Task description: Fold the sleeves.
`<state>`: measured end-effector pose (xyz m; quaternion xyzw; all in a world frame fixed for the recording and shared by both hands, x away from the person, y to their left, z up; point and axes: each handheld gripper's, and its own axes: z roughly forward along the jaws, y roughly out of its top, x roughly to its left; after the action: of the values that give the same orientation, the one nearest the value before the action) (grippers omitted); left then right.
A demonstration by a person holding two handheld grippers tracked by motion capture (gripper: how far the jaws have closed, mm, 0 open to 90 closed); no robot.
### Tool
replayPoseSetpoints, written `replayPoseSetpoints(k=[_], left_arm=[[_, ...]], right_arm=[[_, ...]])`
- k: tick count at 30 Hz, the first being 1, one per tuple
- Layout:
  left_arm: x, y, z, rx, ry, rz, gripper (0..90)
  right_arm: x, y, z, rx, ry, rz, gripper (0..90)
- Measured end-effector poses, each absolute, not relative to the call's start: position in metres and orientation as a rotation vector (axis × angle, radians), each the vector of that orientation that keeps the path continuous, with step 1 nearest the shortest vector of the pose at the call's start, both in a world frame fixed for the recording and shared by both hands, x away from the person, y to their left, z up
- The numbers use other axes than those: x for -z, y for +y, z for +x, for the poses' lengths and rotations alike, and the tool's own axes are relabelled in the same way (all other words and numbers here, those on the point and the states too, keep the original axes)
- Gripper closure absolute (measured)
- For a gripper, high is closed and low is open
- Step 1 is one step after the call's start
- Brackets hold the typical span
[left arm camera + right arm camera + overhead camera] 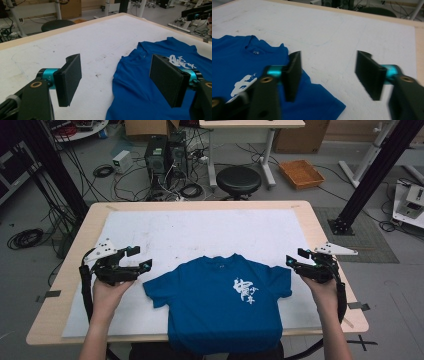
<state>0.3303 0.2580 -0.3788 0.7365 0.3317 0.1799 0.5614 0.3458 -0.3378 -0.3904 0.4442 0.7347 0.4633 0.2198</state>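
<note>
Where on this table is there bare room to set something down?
The white mat is bare from the blue printed T-shirt's collar to the far table edge. Narrow strips flank each sleeve, under the left claw and right claw. The near middle is crowded.

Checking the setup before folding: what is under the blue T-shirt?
The blue T-shirt lies flat on a white mat that covers the wooden table. Its hem hangs over the near edge. Whether anything lies beneath the cloth is hidden.
</note>
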Motion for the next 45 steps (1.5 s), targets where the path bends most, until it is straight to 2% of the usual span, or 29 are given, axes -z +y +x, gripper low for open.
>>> replayPoseSetpoints(k=[16,27,36,40,45], left_arm=[[0.390,0.252,0.331,-0.406,0.794,1.810,26.6],[0.411,0.264,0.336,-0.307,0.899,1.877,46.5],[0.436,0.277,0.340,-0.194,1.001,1.940,50.2],[0.438,0.274,0.341,-0.190,1.008,1.970,51.9],[0.441,0.271,0.341,-0.166,1.049,2.007,58.4]], right_arm=[[0.392,-0.335,0.353,-1.287,2.065,1.286,26.9],[0.394,-0.331,0.355,-1.282,2.067,1.288,27.4],[0.393,-0.331,0.355,-1.279,2.068,1.284,28.3],[0.394,-0.331,0.355,-1.277,2.069,1.284,28.4],[0.394,-0.331,0.355,-1.276,2.070,1.284,28.6]])
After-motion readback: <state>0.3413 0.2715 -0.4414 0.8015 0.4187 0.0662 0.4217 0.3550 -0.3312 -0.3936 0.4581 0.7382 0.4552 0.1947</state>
